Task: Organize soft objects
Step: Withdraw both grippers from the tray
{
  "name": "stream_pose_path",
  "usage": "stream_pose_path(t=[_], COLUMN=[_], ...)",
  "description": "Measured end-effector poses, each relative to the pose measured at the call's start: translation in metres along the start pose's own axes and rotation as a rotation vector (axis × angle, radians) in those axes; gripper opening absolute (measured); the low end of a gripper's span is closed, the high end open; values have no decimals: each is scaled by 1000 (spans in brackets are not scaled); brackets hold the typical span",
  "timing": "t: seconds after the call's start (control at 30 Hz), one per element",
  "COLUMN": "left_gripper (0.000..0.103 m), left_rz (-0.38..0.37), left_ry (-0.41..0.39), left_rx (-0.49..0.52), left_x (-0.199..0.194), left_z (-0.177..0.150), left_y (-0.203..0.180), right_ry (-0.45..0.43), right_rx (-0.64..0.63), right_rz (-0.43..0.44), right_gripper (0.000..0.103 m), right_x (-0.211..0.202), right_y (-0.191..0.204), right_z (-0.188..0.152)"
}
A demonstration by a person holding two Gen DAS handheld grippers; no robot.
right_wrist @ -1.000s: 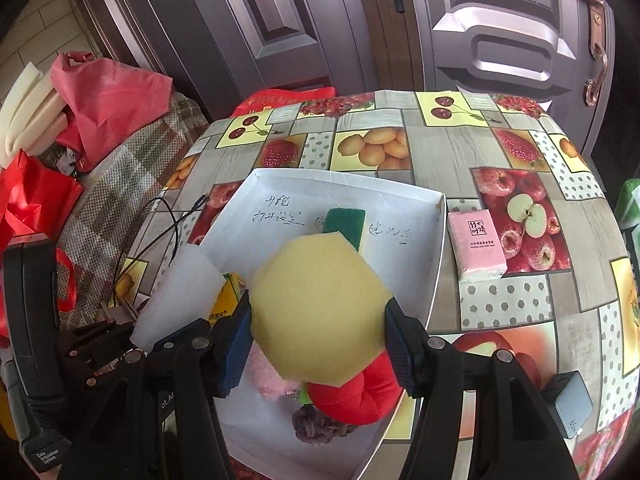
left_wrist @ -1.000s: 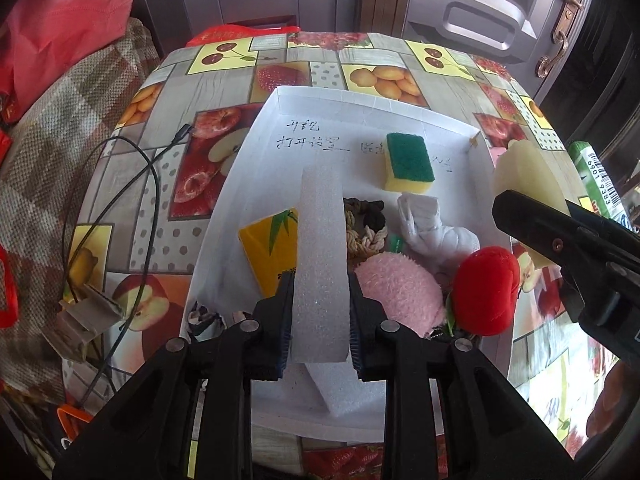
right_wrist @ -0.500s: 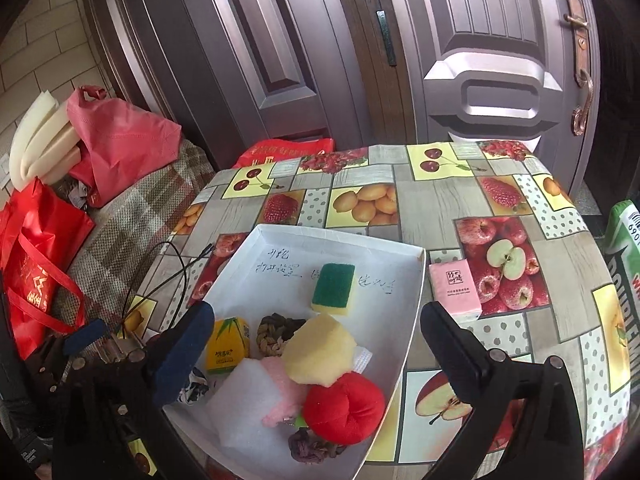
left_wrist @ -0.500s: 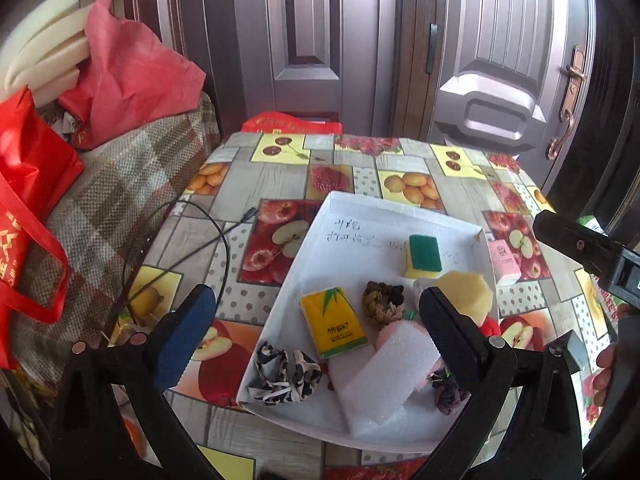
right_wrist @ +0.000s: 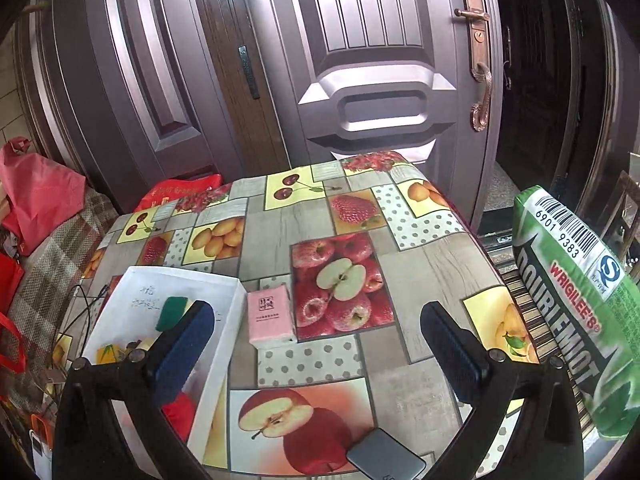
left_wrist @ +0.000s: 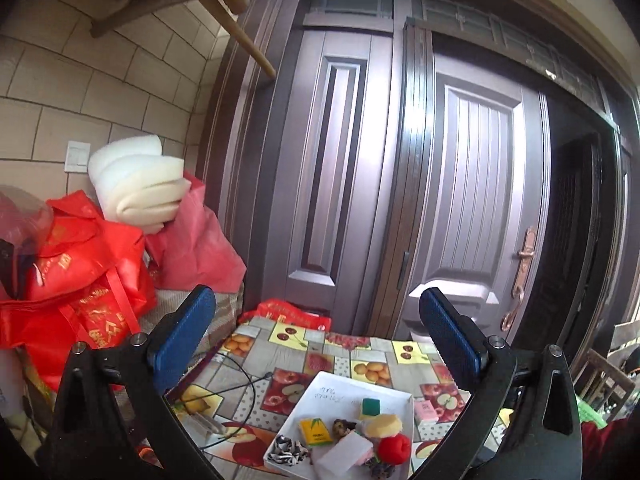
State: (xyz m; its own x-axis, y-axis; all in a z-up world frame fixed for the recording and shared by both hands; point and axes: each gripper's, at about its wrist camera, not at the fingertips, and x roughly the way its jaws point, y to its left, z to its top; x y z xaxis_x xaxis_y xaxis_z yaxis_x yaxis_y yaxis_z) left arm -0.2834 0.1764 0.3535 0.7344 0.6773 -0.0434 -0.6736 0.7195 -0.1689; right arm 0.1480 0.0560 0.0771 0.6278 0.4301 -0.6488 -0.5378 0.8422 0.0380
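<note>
Both grippers empty, jaws spread wide: left gripper point(left_wrist: 316, 336) is raised high and far back from the table, right gripper point(right_wrist: 316, 340) hangs over the fruit-print tablecloth point(right_wrist: 400, 264). The soft things lie in the white tray point(left_wrist: 408, 432): green-topped sponge point(left_wrist: 371, 406), yellow foam piece point(left_wrist: 386, 425), red plush ball point(left_wrist: 394, 449), white foam slab point(left_wrist: 346, 453), yellow tissue pack point(left_wrist: 315, 432), patterned scrunchie point(left_wrist: 288, 449). A pink tissue pack point(right_wrist: 270, 315) sits on the cloth just right of the tray wall, apparently the one soft item not yet in. Judgement: take it with the right gripper, jaws across its short sides, squeeze lightly, lift clear of the tray wall before moving left. Versus one second ago: the left jaws held the white foam slab and the right held the yellow foam piece; both pieces now rest in the tray, and both grippers have opened and pulled up and away.
</note>
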Motion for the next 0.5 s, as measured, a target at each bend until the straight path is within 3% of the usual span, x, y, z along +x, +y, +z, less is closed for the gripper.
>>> stream_pose_path(t=[0.3, 0.5], left_gripper=[103, 103], left_rz=[101, 243], left_ry=[-255, -484], left_rx=[-46, -33], left_x=[-96, -153], left_z=[18, 19], left_y=[20, 26], right_ry=[235, 299], right_rx=[-235, -365], right_rz=[-34, -49], right_gripper=[102, 102], right_x=[80, 126], right_y=[38, 59], right_z=[-18, -34])
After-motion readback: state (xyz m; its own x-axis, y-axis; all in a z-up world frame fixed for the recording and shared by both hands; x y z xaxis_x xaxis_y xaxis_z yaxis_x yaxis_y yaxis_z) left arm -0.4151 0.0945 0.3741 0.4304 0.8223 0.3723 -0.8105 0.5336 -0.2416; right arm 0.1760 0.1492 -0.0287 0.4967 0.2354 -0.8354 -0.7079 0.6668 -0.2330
